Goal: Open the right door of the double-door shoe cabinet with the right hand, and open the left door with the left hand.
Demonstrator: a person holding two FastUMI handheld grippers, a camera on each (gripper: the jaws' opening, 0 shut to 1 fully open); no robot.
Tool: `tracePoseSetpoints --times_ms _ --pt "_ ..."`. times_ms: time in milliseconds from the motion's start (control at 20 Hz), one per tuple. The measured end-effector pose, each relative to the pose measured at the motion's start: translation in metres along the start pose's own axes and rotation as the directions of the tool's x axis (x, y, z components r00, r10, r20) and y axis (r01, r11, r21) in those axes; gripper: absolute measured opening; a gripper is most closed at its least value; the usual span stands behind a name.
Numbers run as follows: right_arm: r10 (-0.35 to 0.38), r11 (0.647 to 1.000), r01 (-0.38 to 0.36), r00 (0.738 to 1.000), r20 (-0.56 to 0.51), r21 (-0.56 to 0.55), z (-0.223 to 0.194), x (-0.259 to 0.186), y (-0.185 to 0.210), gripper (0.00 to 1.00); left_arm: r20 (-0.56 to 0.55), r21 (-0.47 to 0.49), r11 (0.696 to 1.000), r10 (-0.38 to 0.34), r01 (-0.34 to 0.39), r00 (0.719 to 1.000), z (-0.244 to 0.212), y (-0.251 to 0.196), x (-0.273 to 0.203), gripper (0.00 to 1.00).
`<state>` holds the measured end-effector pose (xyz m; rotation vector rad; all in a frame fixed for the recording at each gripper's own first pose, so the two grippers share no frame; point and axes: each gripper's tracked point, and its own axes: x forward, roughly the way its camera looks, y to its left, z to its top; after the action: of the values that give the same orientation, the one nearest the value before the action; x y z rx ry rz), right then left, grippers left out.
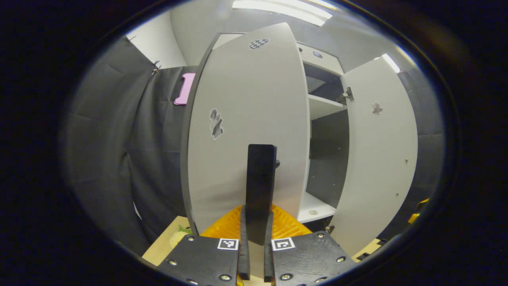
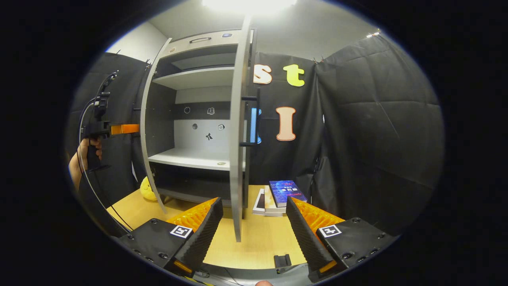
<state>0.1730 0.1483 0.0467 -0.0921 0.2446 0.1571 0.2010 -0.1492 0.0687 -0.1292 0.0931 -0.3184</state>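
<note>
We are counting two doors on the shoe cabinet (image 2: 190,119), and both are standing open. Our left gripper (image 1: 257,234) is clamping its closed fingers on the left door's handle (image 1: 260,174), with the left door (image 1: 246,127) right ahead. The right door (image 2: 237,131) is showing edge-on between the spread fingers of our right gripper (image 2: 252,222), which is holding nothing. Inside we are seeing two white shelves; one small round thing (image 2: 221,163) is lying on the lower shelf (image 2: 186,157). Beside the cabinet, a stack of books (image 2: 278,196) is lying on the table (image 2: 254,242).

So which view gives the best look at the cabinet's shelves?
The right gripper view: the shelves face the camera between both open doors. The left gripper view catches a sliver of the shelves past the left door.
</note>
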Motion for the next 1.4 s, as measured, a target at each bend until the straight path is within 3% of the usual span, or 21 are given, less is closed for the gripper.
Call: tracePoseSetpoints --times_ms 100,150,300,600,650,850,900,950,1050,1400 --pt "0.009 1.000 -0.009 1.000 -0.007 0.008 0.000 -0.001 0.015 1.00 0.004 0.002 1.000 -0.003 0.003 1.000 0.000 0.009 -0.001 0.16" --pt "0.015 1.000 -0.015 1.000 -0.008 0.012 0.001 0.000 0.023 0.96 0.003 0.004 1.000 -0.007 0.007 1.000 0.001 0.013 -0.007 0.10" --pt "0.035 0.999 -0.035 0.999 -0.012 0.001 0.003 -0.001 0.045 1.00 -0.008 0.010 1.000 -0.012 0.012 1.000 0.001 0.024 -0.010 0.12" --pt "0.056 0.996 -0.057 0.998 -0.015 -0.063 0.004 0.000 0.084 0.96 -0.018 0.014 1.000 -0.028 0.028 0.999 0.002 0.044 -0.019 0.09" --pt "0.057 0.996 -0.058 0.998 -0.016 -0.066 0.004 0.001 0.088 1.00 -0.017 0.021 0.999 -0.025 0.025 1.000 0.004 0.048 -0.020 0.09" --pt "0.056 0.994 -0.058 0.998 -0.026 -0.096 0.003 0.001 0.106 0.99 -0.030 0.039 0.999 0.040 -0.038 0.999 -0.002 0.077 -0.024 0.07" --pt "0.048 0.994 -0.051 0.998 -0.026 -0.101 0.001 -0.001 0.108 1.00 -0.022 0.056 0.994 0.094 -0.093 0.995 0.000 0.090 -0.022 0.10" --pt "0.046 0.994 -0.049 0.999 -0.029 -0.101 0.001 -0.001 0.111 1.00 -0.010 0.071 0.989 0.127 -0.126 0.992 0.000 0.104 -0.026 0.06" --pt "0.048 0.995 -0.051 0.998 -0.035 -0.086 -0.001 -0.002 0.117 0.99 -0.010 0.000 0.998 0.067 -0.067 0.998 -0.001 0.087 -0.026 0.07" --pt "0.001 1.000 0.000 0.999 0.041 -0.015 0.019 -0.025 0.124 0.99 0.036 0.124 0.987 0.100 -0.104 0.994 0.005 0.090 -0.042 0.09"
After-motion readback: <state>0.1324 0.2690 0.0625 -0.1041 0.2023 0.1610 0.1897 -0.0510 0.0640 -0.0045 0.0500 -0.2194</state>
